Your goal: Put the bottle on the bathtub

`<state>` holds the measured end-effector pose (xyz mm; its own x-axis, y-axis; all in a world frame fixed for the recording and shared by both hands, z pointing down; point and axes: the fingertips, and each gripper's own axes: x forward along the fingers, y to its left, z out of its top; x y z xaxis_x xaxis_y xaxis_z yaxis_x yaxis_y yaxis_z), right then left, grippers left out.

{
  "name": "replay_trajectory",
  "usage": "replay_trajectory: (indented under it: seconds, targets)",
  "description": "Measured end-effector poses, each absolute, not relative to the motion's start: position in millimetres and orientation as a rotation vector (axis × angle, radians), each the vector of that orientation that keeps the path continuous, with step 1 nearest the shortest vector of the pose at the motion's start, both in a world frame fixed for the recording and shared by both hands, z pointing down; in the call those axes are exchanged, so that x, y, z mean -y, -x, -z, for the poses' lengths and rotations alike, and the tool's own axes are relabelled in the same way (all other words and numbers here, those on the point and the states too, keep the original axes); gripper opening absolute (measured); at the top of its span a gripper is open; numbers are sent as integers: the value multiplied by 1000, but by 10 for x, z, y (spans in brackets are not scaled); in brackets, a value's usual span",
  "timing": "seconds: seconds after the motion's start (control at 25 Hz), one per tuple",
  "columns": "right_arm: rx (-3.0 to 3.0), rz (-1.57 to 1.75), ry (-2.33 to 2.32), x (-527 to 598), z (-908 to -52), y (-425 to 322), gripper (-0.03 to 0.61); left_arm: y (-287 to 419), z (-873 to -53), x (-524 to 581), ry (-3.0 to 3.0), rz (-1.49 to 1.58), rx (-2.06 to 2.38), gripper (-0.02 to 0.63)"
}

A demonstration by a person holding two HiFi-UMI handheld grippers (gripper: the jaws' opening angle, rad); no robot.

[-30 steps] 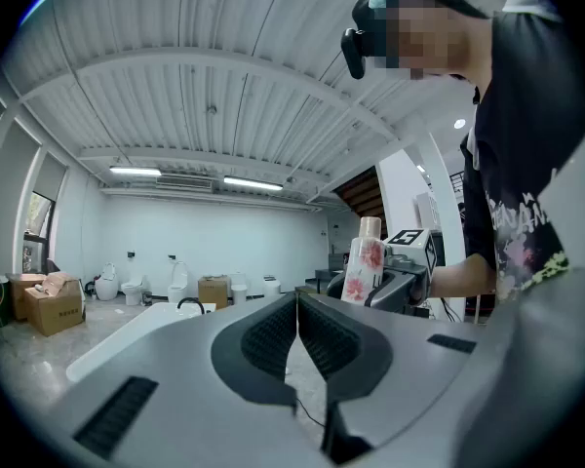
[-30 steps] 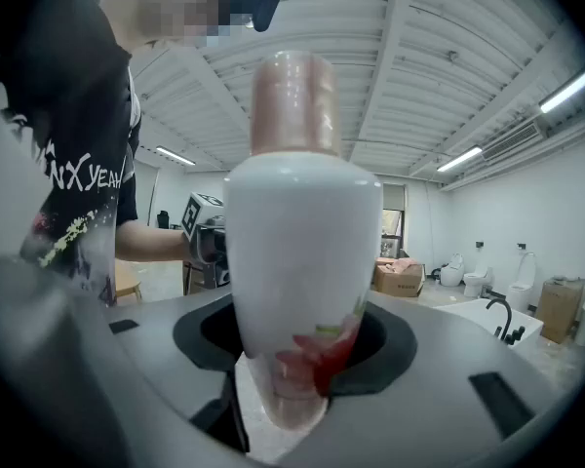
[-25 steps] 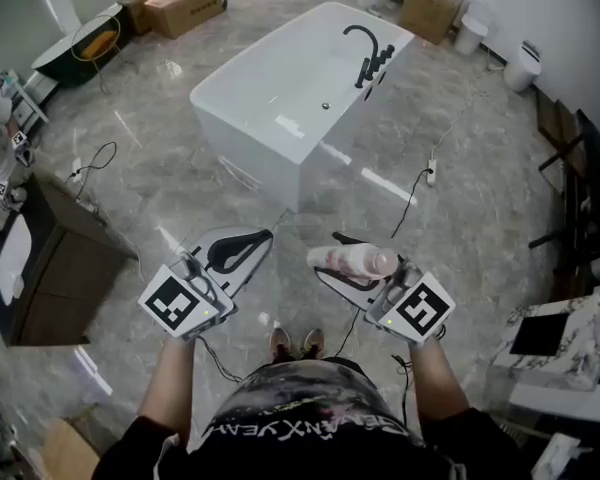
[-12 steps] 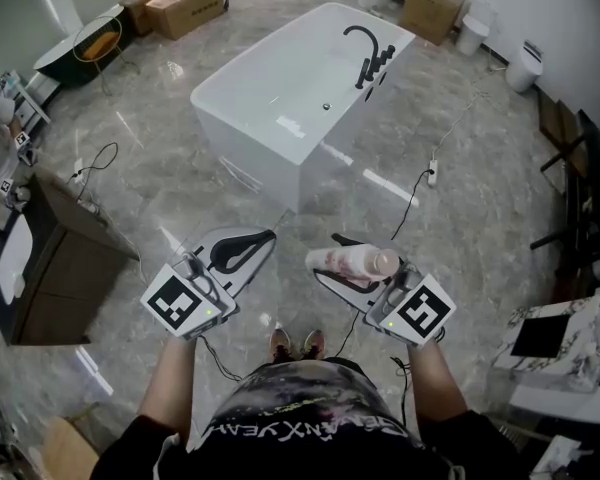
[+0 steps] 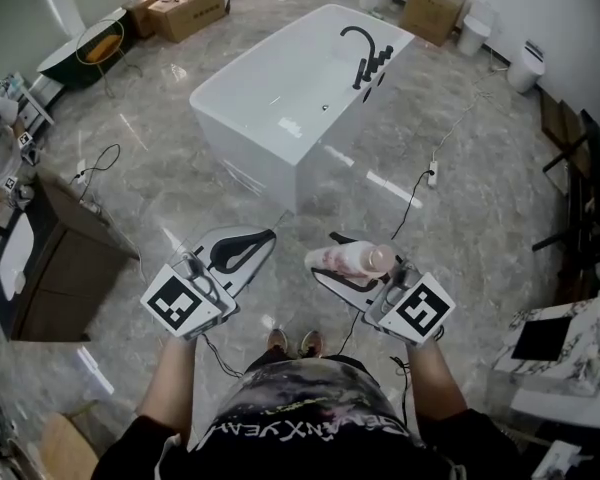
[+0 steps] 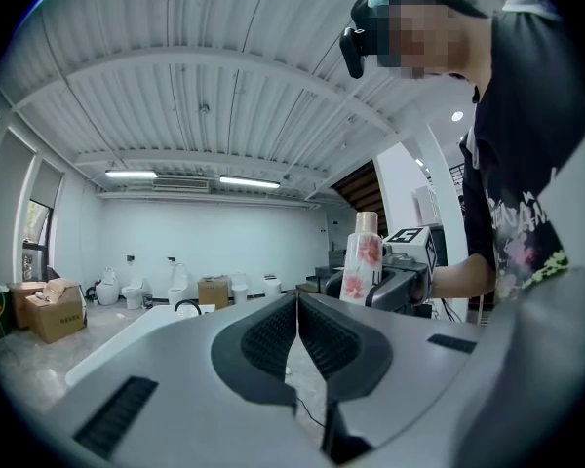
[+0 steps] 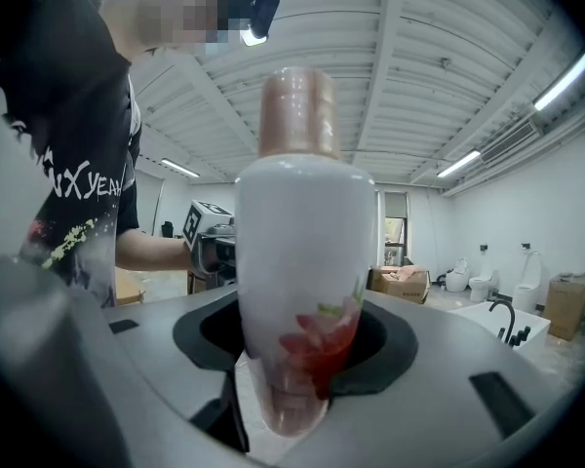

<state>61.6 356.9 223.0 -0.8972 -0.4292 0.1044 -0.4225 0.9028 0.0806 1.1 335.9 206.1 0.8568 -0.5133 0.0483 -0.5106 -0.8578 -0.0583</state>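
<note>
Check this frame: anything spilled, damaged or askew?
Nothing spilled or damaged. The bottle sits capped and gripped crosswise in the right tool; left tool is shut, empty. Only loose cables trail over the floor near the bathtub.

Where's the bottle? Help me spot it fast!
Find the big white bathtub, then look nearer the camera at the two grippers. The right gripper is shut on the bottle. It is white with red flowers and a pinkish cap, and the left gripper holds nothing.

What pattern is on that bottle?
The bottle is white with red flowers; right gripper view shows best.
</note>
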Motion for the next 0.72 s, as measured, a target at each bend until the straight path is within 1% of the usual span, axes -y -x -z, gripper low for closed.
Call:
replay_trajectory:
  seconds: [0.72]
  targets:
    - [2989,163,-635,-3637,-2270,-1033,229,-459,-2191,-3464,2936,105,-867,22]
